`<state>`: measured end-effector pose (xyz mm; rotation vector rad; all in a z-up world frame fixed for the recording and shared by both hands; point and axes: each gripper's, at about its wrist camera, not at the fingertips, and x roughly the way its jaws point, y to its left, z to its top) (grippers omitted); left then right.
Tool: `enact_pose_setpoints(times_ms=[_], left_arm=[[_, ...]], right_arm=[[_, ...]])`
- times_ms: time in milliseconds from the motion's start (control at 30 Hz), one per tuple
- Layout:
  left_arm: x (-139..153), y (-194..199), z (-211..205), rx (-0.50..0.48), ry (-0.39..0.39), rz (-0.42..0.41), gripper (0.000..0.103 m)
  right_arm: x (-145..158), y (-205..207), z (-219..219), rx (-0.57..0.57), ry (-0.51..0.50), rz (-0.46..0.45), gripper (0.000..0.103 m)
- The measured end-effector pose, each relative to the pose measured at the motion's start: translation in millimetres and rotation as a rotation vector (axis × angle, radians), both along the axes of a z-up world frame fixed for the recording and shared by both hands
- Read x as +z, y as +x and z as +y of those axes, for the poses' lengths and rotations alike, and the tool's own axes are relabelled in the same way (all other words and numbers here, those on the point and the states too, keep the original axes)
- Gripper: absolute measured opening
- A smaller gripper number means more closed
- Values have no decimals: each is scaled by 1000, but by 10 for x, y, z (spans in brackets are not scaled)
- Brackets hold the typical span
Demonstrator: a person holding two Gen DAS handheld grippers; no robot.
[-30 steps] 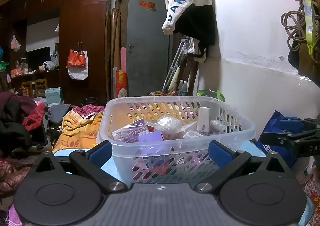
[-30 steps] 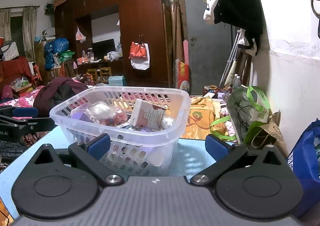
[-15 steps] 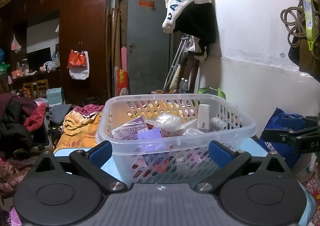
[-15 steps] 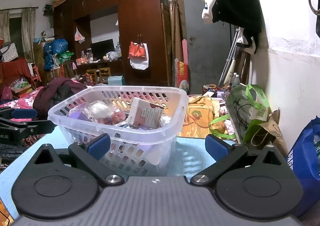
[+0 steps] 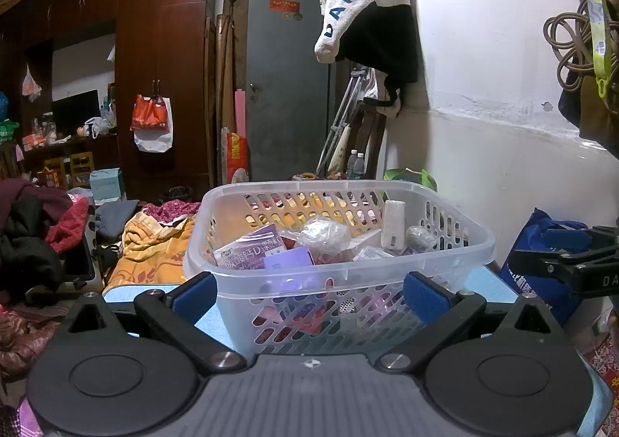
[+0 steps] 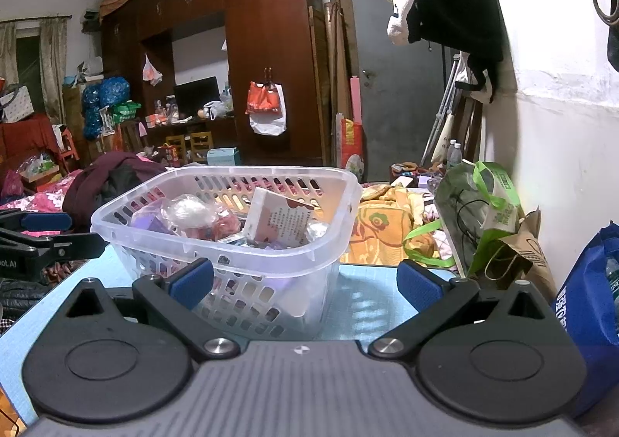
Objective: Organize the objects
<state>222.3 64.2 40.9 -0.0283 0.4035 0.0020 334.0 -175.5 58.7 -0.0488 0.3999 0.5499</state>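
Your left gripper (image 5: 307,292) is spread wide, empty; the translucent perforated plastic basket (image 5: 340,274) of packets sits dead centre ahead, long axis crosswise. Your right gripper (image 6: 305,284), also spread, has it left of centre; left is nearer.

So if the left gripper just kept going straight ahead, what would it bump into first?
Most likely the basket: its near wall sits right between the open fingers of the left gripper. How close it is remains hard to tell.
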Motion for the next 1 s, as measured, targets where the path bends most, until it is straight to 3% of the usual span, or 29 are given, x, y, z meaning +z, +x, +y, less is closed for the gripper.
enact_pose_setpoints(times_ms=[1000], left_arm=[[-17,86,-38,-2,-10,14,103]], right_arm=[[9,-22,-32,-2,-9,1,103]])
